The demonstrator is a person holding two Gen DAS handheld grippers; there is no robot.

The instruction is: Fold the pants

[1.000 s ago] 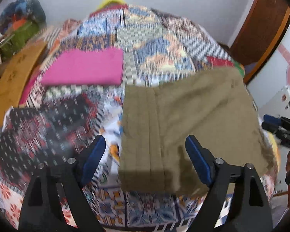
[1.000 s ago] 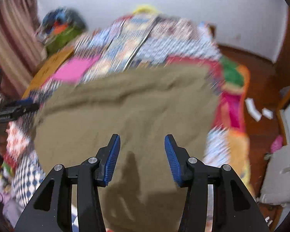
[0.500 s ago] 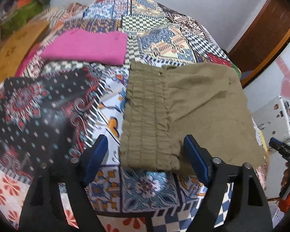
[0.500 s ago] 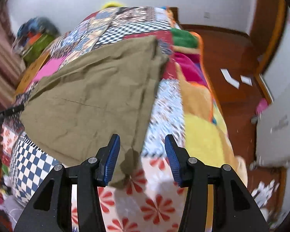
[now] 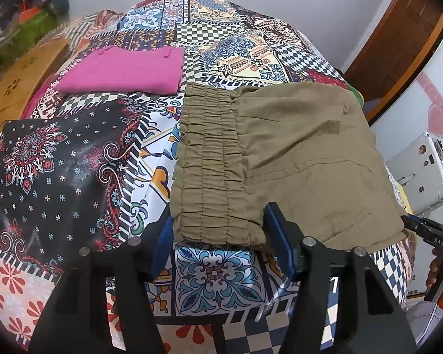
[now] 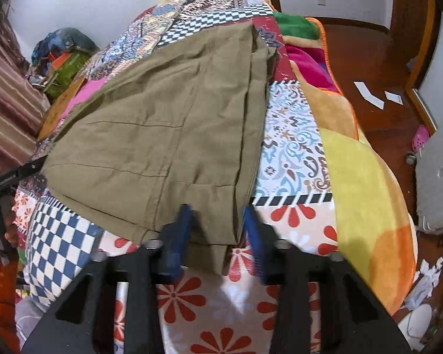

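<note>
Olive pants [image 5: 295,153] lie folded flat on a patchwork bedspread [image 5: 221,274], their gathered elastic waistband [image 5: 209,171] toward the left. My left gripper [image 5: 218,230] straddles the near end of that waistband and its jaws are closing; the blue pads sit at the band's two sides and the cloth is not bunched. In the right wrist view the pants [image 6: 168,118] run away from me. My right gripper [image 6: 217,224] is closing around their near right corner, which lies flat between the pads. Each gripper shows at the other view's edge: right gripper [image 5: 428,233], left gripper [image 6: 11,177].
A folded pink garment [image 5: 124,70] and a black patterned cloth [image 5: 53,171] lie left of the pants. A wooden board [image 5: 17,76] and a heap of bags [image 5: 29,8] stand at the far left. The bed drops to a wooden floor [image 6: 369,59] on the right.
Both grippers have narrowed their jaws. The left one has come down onto the waistband's near end. The right one has swung from over the middle of the pants to their near right corner.
</note>
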